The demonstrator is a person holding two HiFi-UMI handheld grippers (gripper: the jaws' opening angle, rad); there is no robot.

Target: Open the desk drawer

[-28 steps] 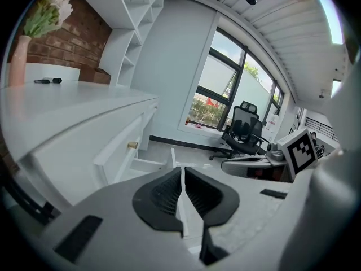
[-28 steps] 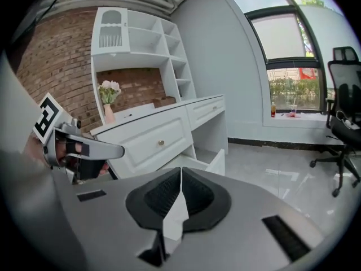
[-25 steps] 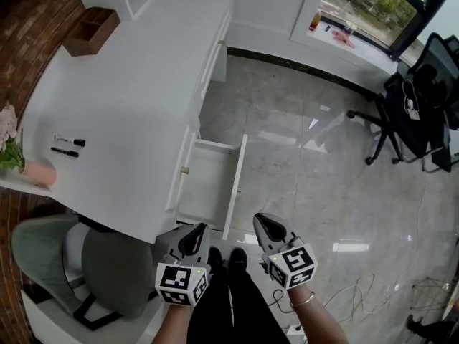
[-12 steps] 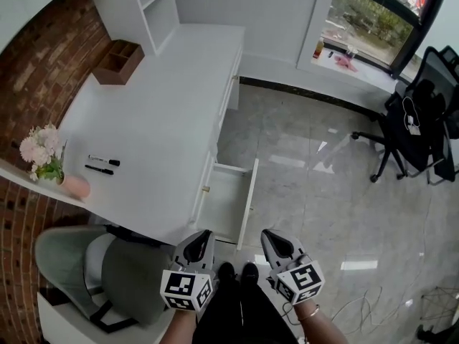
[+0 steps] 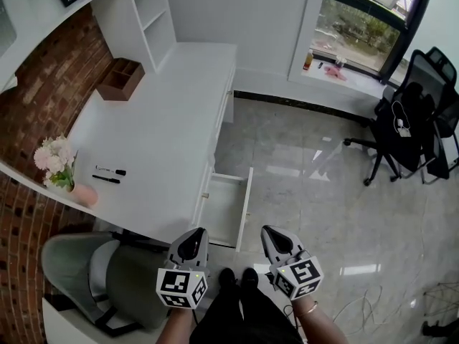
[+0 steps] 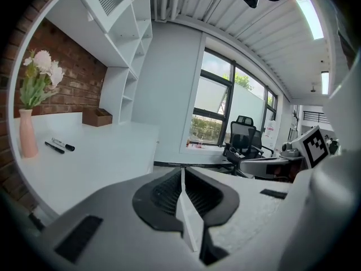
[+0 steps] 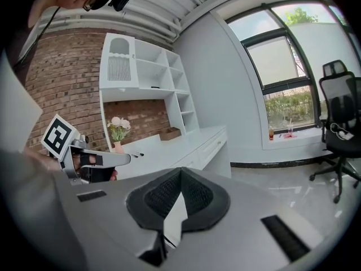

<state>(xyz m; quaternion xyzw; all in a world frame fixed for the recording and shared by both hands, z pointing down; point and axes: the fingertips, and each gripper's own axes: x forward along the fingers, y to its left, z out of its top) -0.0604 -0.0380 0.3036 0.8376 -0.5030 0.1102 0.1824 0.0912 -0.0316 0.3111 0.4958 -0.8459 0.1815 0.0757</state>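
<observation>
In the head view, the drawer [image 5: 226,208] stood open at the desk's [image 5: 158,135] front. The left gripper [image 5: 193,239] and right gripper [image 5: 272,235] hung clear of the desk, below the drawer. In the left gripper view, its jaws were closed and empty. The right gripper view showed the same.

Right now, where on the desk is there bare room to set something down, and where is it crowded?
The widest free patch is the middle of the desk, between the wooden organizer at the far end and the two markers. The open drawer also looks bare inside. The near left corner is crowded: markers and flower vase sit close together.
</observation>
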